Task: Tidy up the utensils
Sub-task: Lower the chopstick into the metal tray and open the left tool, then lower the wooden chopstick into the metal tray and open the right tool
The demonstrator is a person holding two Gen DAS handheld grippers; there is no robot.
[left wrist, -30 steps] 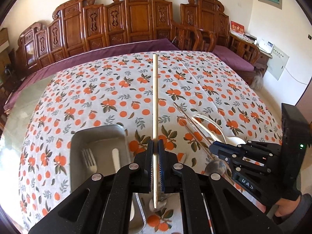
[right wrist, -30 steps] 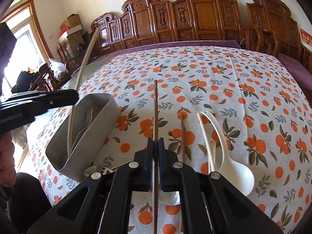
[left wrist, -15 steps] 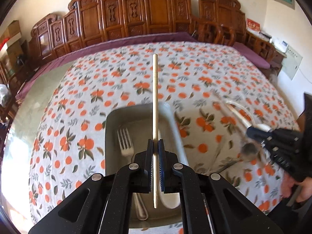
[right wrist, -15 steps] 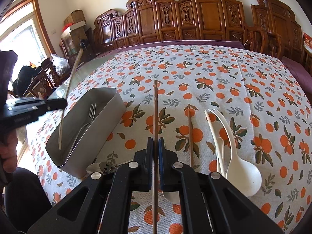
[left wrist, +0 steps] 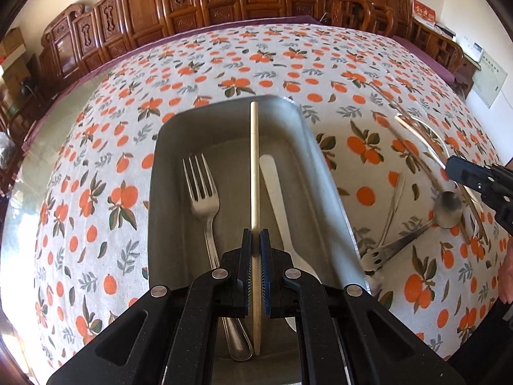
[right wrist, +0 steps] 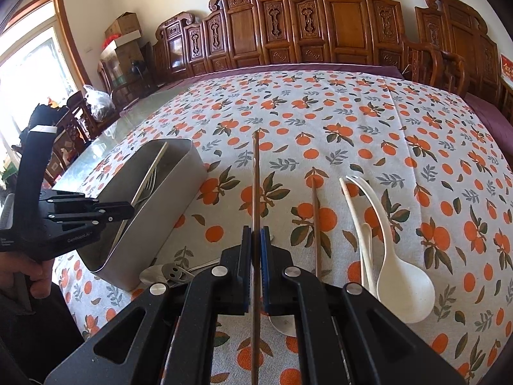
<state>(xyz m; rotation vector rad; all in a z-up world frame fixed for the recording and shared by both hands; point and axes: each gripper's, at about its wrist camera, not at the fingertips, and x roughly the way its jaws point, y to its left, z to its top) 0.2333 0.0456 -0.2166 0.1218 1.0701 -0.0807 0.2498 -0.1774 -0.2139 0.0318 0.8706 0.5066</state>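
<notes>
My left gripper (left wrist: 256, 240) is shut on a pale wooden chopstick (left wrist: 255, 166) and holds it lengthwise inside the steel box (left wrist: 323, 173), above a metal fork (left wrist: 202, 199) and a white utensil (left wrist: 275, 192). My right gripper (right wrist: 256, 240) is shut on a dark brown chopstick (right wrist: 256, 179) just over the tablecloth. A second brown chopstick (right wrist: 315, 221), a cream chopstick (right wrist: 356, 224) and a white ladle spoon (right wrist: 404, 282) lie to its right. The steel box (right wrist: 166, 202) and left gripper (right wrist: 128, 210) show at left in the right wrist view.
A metal spoon (left wrist: 449, 210) and another metal utensil (left wrist: 392, 202) lie on the orange-print tablecloth (left wrist: 224, 64) right of the box. Carved wooden chairs (right wrist: 320, 22) line the far table edge. Boxes and a window (right wrist: 29, 73) stand at far left.
My left gripper has carried the pale chopstick left and down from over the tablecloth into the steel box. My right gripper has kept hold of the brown chopstick and hardly moved.
</notes>
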